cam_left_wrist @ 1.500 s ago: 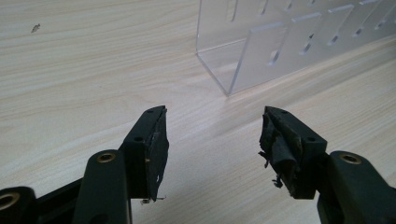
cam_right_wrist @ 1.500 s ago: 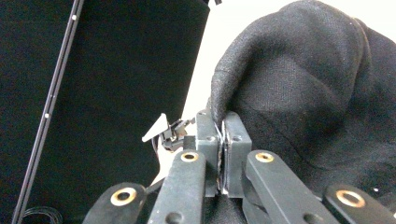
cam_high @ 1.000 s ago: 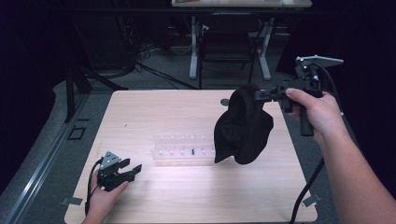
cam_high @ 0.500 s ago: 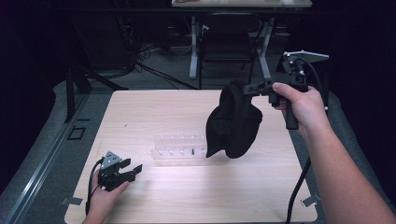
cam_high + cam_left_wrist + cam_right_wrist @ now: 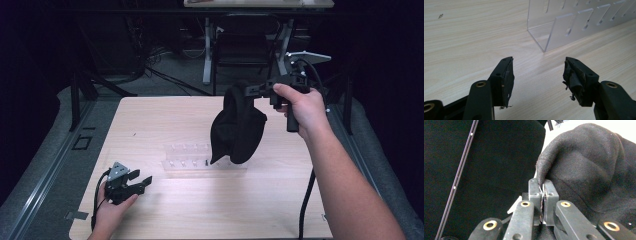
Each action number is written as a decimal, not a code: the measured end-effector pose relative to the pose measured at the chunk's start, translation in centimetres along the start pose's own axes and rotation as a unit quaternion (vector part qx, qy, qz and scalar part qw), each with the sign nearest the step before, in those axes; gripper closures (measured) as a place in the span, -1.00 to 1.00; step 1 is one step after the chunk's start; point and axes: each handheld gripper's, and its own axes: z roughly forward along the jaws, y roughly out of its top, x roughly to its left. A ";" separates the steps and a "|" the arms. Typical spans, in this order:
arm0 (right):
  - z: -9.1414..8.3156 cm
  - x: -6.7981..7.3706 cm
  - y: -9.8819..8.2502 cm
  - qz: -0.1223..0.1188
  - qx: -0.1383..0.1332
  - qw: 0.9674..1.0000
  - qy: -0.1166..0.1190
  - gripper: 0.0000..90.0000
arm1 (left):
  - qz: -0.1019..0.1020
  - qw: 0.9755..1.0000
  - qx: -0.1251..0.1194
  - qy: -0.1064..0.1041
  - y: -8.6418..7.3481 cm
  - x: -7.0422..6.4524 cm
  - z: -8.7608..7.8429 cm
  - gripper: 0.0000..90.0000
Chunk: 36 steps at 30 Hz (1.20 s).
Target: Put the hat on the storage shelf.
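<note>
A light wooden table (image 5: pixel 165 120) is standing on grey floor (image 5: pixel 50 150), with metal legs (image 5: pixel 207 50) and cables (image 5: pixel 150 55) showing in the dark room behind.
</note>
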 end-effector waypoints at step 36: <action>4.1 -2.0 0.6 0.013 0.002 1.000 -0.008 0.95 | 0.000 1.000 -0.004 -0.001 0.0 -0.1 0.2 -0.08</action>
